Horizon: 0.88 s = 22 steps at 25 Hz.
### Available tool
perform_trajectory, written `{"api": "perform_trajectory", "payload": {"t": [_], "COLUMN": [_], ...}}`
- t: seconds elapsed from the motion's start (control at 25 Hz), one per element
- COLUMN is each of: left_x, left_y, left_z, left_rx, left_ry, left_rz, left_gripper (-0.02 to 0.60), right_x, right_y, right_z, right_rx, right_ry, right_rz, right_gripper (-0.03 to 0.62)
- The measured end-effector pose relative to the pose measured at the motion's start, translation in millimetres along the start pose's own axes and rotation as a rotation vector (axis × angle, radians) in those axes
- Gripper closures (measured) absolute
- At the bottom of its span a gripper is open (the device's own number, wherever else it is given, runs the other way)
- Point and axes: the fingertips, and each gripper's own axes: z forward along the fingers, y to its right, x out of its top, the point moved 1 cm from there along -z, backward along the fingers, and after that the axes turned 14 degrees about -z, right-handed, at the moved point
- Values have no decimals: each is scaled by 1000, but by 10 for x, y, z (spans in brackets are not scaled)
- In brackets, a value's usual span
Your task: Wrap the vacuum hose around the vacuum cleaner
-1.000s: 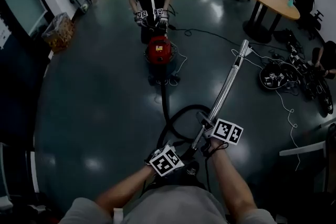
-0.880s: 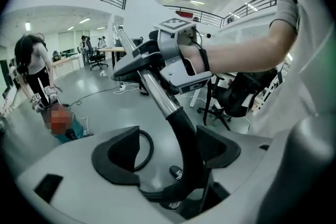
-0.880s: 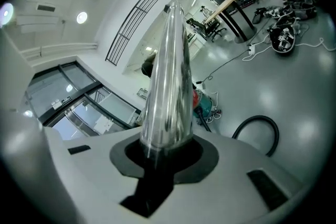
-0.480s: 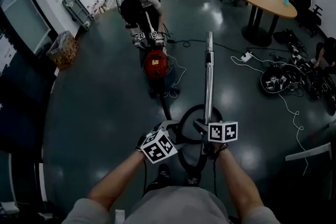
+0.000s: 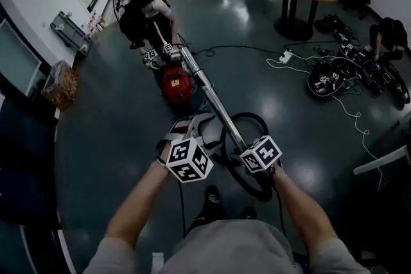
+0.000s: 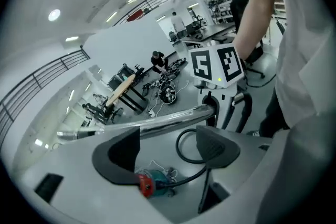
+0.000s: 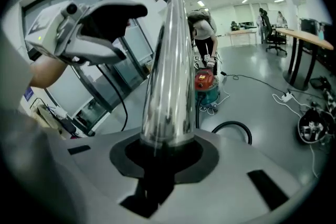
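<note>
One swing in the last second: the steel wand (image 5: 209,96), clamped in the right gripper (image 7: 163,149), now points at the red vacuum cleaner (image 5: 176,83), the left gripper (image 6: 168,152) rises alongside with jaws apart and empty, and the hose (image 7: 233,124) lies looped on the floor (image 5: 115,138), not yet wrapped.

Dark glossy floor (image 5: 109,138), red vacuum cleaner (image 5: 176,83) (upright), black hose (image 5: 248,115) looped, white power strip (image 5: 284,58)

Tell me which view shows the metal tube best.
The head view: it shows the tube whole, from the right gripper toward the vacuum. The right gripper view shows it foreshortened, clamped in its jaws. The left gripper view shows it sideways, beyond its open jaws.
</note>
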Motion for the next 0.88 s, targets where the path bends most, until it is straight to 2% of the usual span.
{"api": "perform_trajectory", "payload": {"t": [0.12, 0.28, 0.36, 0.48, 0.72, 0.8, 0.88], "left_x": [-67, -329, -530, -866, -1654, -1867, -2033], "left_y": [-217, -575, -684, -727, -778, -787, -801], "left_z": [9, 41, 46, 31, 88, 144, 180], "left_rx": [-8, -47, -108, -241, -468, -510, -534], "left_ry": [-6, -34, -72, -129, -291, -319, -335], "left_rz": [139, 217, 258, 310, 341, 324, 297], "left_gripper": [239, 239, 239, 239, 239, 239, 239], "right_x": [72, 301, 419, 556, 787, 830, 889], "right_y": [24, 45, 41, 20, -60, -109, -72], "right_z": [194, 483, 625, 837, 1198, 1290, 1345], "right_rx": [10, 15, 18, 20, 49, 79, 70], "right_ry": [-89, -202, -256, -337, -461, -498, -539], "right_rz": [-34, -99, -140, -203, -342, -374, -424], "right_gripper": [507, 507, 507, 508, 508, 507, 508]}}
